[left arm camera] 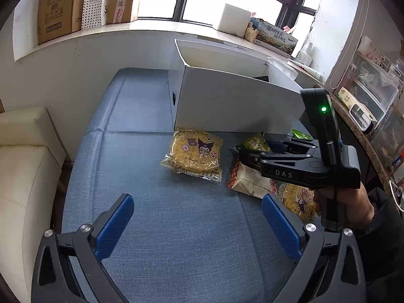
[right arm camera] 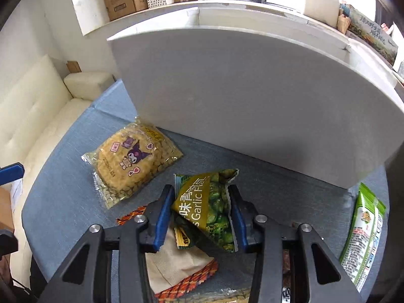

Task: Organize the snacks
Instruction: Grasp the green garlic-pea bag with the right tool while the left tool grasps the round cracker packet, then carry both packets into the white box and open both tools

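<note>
My right gripper (right arm camera: 200,189) is shut on a green garlic-pea bag (right arm camera: 209,207), with both blue pads pressed against its sides and the bag crumpled between them. Under it lies a beige bag with orange patterned edges (right arm camera: 174,265). In the left wrist view the right gripper (left arm camera: 242,154) reaches in from the right over the same green bag (left arm camera: 256,142) and beige bag (left arm camera: 248,179). A yellow cartoon snack bag (left arm camera: 194,155) lies flat in front of the white box (left arm camera: 234,106). My left gripper (left arm camera: 197,199) is open above the blue cushion, holding nothing.
The open white box (right arm camera: 252,101) stands close behind the snacks. A green-and-white pack (right arm camera: 366,234) lies at the right, and a second yellow cartoon bag (left arm camera: 299,199) sits beneath the hand. A cream sofa (left arm camera: 22,176) borders the blue cushion (left arm camera: 151,227) on the left. Cluttered shelves stand at the right.
</note>
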A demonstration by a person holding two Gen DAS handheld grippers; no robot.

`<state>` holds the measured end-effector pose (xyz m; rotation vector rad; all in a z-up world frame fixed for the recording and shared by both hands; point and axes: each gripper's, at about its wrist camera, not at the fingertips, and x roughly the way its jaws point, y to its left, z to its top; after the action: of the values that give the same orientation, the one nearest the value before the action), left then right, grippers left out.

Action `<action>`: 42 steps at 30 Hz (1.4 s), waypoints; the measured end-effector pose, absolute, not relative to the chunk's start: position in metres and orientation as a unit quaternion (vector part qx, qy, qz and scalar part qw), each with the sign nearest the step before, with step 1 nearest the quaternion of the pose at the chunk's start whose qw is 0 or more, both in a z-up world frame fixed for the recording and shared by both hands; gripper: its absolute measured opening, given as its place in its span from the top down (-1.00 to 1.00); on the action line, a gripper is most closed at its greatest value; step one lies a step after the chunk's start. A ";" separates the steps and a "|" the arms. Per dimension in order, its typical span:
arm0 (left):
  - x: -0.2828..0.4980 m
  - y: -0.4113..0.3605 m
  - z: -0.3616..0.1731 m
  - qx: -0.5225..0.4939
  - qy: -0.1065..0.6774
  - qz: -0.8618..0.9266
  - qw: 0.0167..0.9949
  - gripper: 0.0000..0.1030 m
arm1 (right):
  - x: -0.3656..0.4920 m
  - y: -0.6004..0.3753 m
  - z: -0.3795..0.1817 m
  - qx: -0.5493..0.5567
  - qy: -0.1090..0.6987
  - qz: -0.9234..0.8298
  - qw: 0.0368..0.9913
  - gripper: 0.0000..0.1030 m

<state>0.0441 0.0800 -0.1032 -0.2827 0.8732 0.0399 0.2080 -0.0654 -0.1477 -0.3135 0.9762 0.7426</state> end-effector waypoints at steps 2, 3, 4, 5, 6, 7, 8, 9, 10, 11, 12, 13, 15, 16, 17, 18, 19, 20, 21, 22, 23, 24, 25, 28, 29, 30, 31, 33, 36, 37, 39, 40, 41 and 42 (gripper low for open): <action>0.050 0.080 -0.106 -0.128 0.424 0.021 0.896 -1.00 | 0.205 -0.073 -0.137 -0.135 0.446 0.347 0.814 0.11; 0.053 0.079 -0.107 -0.122 0.428 0.020 0.896 -1.00 | 0.204 -0.078 -0.131 -0.126 0.442 0.349 0.817 0.11; 0.058 0.078 -0.108 -0.114 0.428 0.023 0.896 -1.00 | 0.201 -0.084 -0.124 -0.118 0.438 0.350 0.820 0.11; 0.063 0.077 -0.109 -0.107 0.427 0.021 0.897 -1.00 | 0.198 -0.090 -0.116 -0.115 0.431 0.349 0.824 0.11; 0.068 0.075 -0.111 -0.101 0.429 0.017 0.897 -1.00 | 0.194 -0.096 -0.110 -0.116 0.423 0.348 0.828 0.11; 0.075 0.074 -0.112 -0.094 0.432 0.018 0.897 -1.00 | 0.190 -0.101 -0.104 -0.117 0.416 0.350 0.831 0.11; 0.083 0.073 -0.114 -0.087 0.434 0.020 0.897 -1.00 | 0.186 -0.108 -0.098 -0.115 0.411 0.352 0.833 0.11; 0.092 0.072 -0.117 -0.081 0.438 0.018 0.895 -1.00 | 0.182 -0.114 -0.094 -0.112 0.409 0.353 0.834 0.10; 0.101 0.071 -0.121 -0.078 0.443 0.016 0.893 -1.00 | 0.179 -0.120 -0.090 -0.111 0.408 0.353 0.834 0.10; 0.110 0.071 -0.125 -0.074 0.448 0.013 0.891 -1.00 | 0.176 -0.125 -0.085 -0.110 0.406 0.354 0.835 0.10; 0.118 0.070 -0.129 -0.068 0.453 0.012 0.889 -1.00 | 0.173 -0.130 -0.083 -0.108 0.404 0.355 0.836 0.10; 0.126 0.069 -0.133 -0.063 0.457 0.008 0.887 -1.00 | 0.170 -0.134 -0.080 -0.106 0.404 0.356 0.836 0.10; 0.141 0.068 -0.142 -0.049 0.465 0.002 0.884 -1.00 | 0.165 -0.142 -0.079 -0.098 0.407 0.357 0.835 0.10; 0.147 0.068 -0.145 -0.043 0.466 0.005 0.884 -1.00 | 0.161 -0.143 -0.078 -0.096 0.408 0.359 0.834 0.11; 0.153 0.068 -0.148 -0.038 0.471 0.004 0.881 -1.00 | 0.159 -0.145 -0.079 -0.097 0.408 0.360 0.834 0.11; 0.158 0.068 -0.151 -0.035 0.475 0.002 0.879 -1.00 | 0.156 -0.148 -0.078 -0.097 0.408 0.360 0.834 0.11; 0.163 0.069 -0.154 -0.035 0.478 0.000 0.877 -1.00 | 0.155 -0.151 -0.079 -0.097 0.409 0.361 0.832 0.10; 0.167 0.070 -0.157 -0.038 0.485 -0.004 0.874 -0.99 | 0.155 -0.148 -0.083 -0.098 0.411 0.360 0.831 0.11; 0.169 0.070 -0.160 -0.040 0.488 -0.007 0.872 -0.99 | 0.154 -0.147 -0.085 -0.097 0.413 0.358 0.832 0.10; 0.170 0.071 -0.162 -0.039 0.490 -0.005 0.871 -0.98 | 0.153 -0.145 -0.088 -0.096 0.415 0.359 0.831 0.10; 0.170 0.072 -0.166 -0.039 0.492 -0.007 0.869 -0.83 | 0.154 -0.144 -0.090 -0.094 0.416 0.359 0.830 0.11; 0.171 0.073 -0.169 -0.039 0.497 -0.007 0.867 -0.54 | 0.154 -0.144 -0.091 -0.094 0.416 0.359 0.830 0.11; 0.169 0.072 -0.169 -0.030 0.494 -0.003 0.869 -0.53 | 0.154 -0.143 -0.092 -0.095 0.416 0.358 0.830 0.10; 0.163 0.068 -0.167 -0.029 0.492 -0.027 0.870 -0.49 | 0.153 -0.143 -0.092 -0.094 0.415 0.360 0.830 0.10; 0.160 0.067 -0.166 -0.023 0.489 -0.022 0.872 -0.49 | 0.153 -0.144 -0.091 -0.093 0.414 0.359 0.831 0.11; 0.156 0.067 -0.164 -0.019 0.485 -0.017 0.874 -0.49 | 0.153 -0.144 -0.091 -0.089 0.414 0.358 0.832 0.11; 0.152 0.068 -0.160 -0.020 0.479 -0.016 0.878 -0.49 | 0.153 -0.145 -0.090 -0.086 0.414 0.360 0.832 0.11; 0.141 0.071 -0.150 -0.029 0.465 -0.010 0.885 -0.49 | 0.152 -0.146 -0.088 -0.086 0.411 0.359 0.834 0.11; 0.117 0.072 -0.127 -0.041 0.439 -0.010 0.897 -0.49 | 0.150 -0.146 -0.085 -0.086 0.408 0.361 0.834 0.11; 0.109 0.073 -0.119 -0.045 0.433 -0.011 0.900 -0.49 | 0.150 -0.145 -0.085 -0.087 0.407 0.361 0.834 0.10; 0.090 0.068 -0.102 -0.050 0.417 -0.012 0.907 -0.49 | 0.148 -0.145 -0.083 -0.084 0.405 0.361 0.836 0.10; 0.080 0.065 -0.093 -0.049 0.406 -0.011 0.912 -0.49 | 0.148 -0.145 -0.082 -0.084 0.403 0.361 0.837 0.10; 0.072 0.062 -0.084 -0.051 0.397 -0.006 0.916 -0.49 | 0.147 -0.144 -0.081 -0.084 0.401 0.361 0.837 0.10; 0.063 0.059 -0.075 -0.059 0.390 -0.002 0.919 -0.49 | 0.147 -0.143 -0.080 -0.085 0.399 0.361 0.838 0.10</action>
<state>0.0629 0.0592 -0.0748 -0.1211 0.8010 -0.0043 0.1465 -0.1435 -0.0796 -0.1791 0.8449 0.7640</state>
